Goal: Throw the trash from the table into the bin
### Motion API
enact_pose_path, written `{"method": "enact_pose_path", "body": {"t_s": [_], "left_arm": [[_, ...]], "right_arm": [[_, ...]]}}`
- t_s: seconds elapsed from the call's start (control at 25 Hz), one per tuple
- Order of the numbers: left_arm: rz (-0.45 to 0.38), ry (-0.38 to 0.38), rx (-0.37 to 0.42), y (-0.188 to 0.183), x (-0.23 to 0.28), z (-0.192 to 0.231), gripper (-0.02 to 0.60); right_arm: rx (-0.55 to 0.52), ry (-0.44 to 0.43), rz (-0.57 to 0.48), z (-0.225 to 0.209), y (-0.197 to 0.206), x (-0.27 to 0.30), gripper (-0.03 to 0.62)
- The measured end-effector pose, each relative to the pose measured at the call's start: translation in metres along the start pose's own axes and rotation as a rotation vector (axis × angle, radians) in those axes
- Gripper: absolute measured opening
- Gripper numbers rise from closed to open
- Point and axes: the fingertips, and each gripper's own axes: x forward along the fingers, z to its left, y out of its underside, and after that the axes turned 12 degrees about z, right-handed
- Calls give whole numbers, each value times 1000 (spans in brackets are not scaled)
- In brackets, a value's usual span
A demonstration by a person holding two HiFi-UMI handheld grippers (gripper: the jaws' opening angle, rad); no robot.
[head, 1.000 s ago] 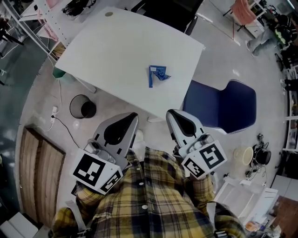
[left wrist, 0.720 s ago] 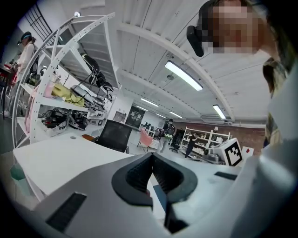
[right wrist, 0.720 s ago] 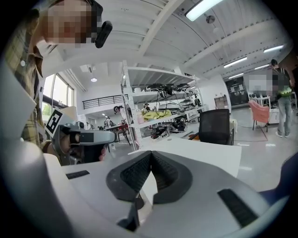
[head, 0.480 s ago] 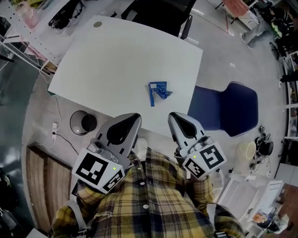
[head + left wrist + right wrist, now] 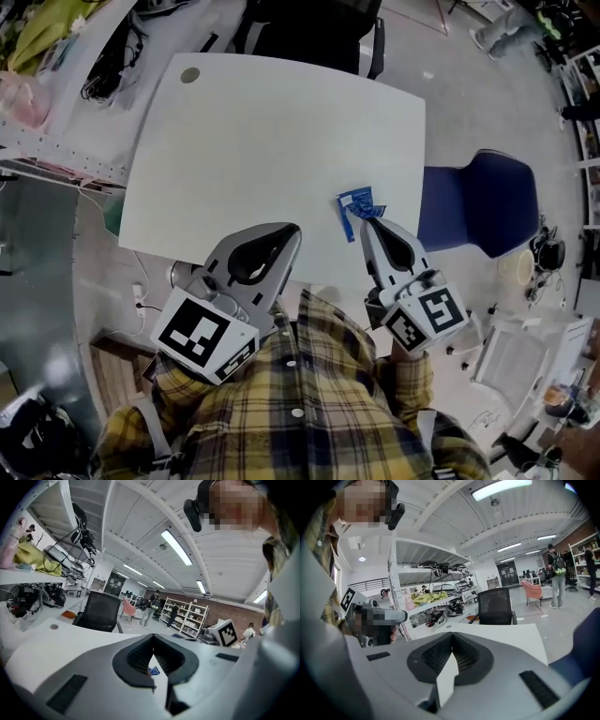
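Two grippers reach out over the near edge of the white table (image 5: 262,141), both clenched tight with nothing caught in them: the left gripper (image 5: 289,232) has its jaws pressed tip to tip, and the right gripper (image 5: 368,225) looks the same. The trash, a crumpled blue wrapper (image 5: 356,206), lies on the tabletop near its right-hand edge, just beyond the right gripper's tip. Whether the two touch I can't tell. In the left gripper view the wrapper peeps through the gap below the closed tips. A blue chair (image 5: 478,202) stands beside the table on the right, and a black office chair (image 5: 309,28) at the far side. Only a sliver of the bin (image 5: 180,273) shows on the floor by the near-left corner — the left gripper hides most of it
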Motion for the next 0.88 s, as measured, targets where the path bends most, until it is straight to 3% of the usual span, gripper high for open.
{"method": "enact_pose_path", "body": {"t_s": [0.24,0.52,0.88], "left_arm": [[67,89,16,-3,5,26,8],[85,138,17,-7,27,21,8],[91,157,24,-10,52,-2,8]], "right_arm": [[81,115,4,-6,2,13,-2],[124,184,43,-36,19,8,-2],[51,187,113,-72,35,1,0]]}}
